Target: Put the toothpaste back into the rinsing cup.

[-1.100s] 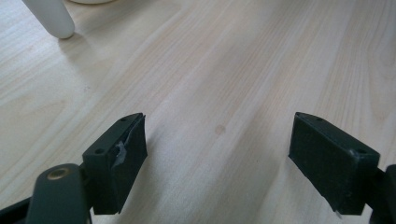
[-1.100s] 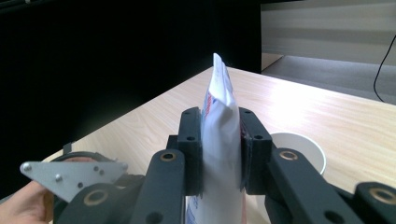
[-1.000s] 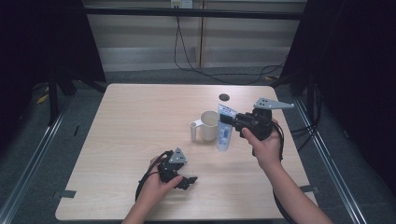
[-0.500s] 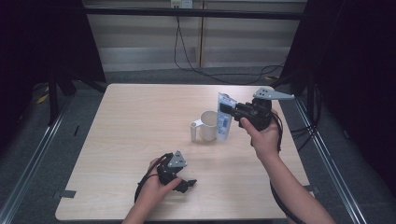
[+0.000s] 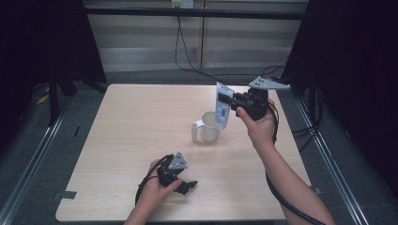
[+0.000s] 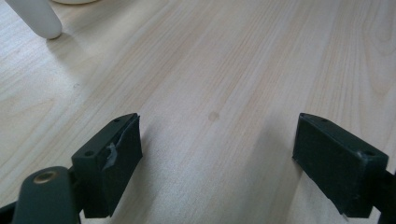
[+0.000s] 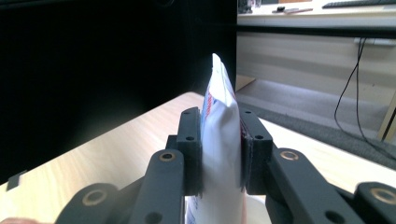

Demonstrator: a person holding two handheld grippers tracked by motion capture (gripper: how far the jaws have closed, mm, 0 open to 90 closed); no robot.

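With the right tool [image 5: 231, 99] clamped on the tube [image 5: 222, 109] above the mug [image 5: 209, 127] near the worktop's right edge, we should lower it straight in, the open left tool [image 5: 187, 184] resting aside.

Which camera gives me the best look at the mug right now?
The high view: the white mug stands whole on the table, handle to the left, below the tube clamped in the right gripper. The left gripper view catches just its handle at top left.
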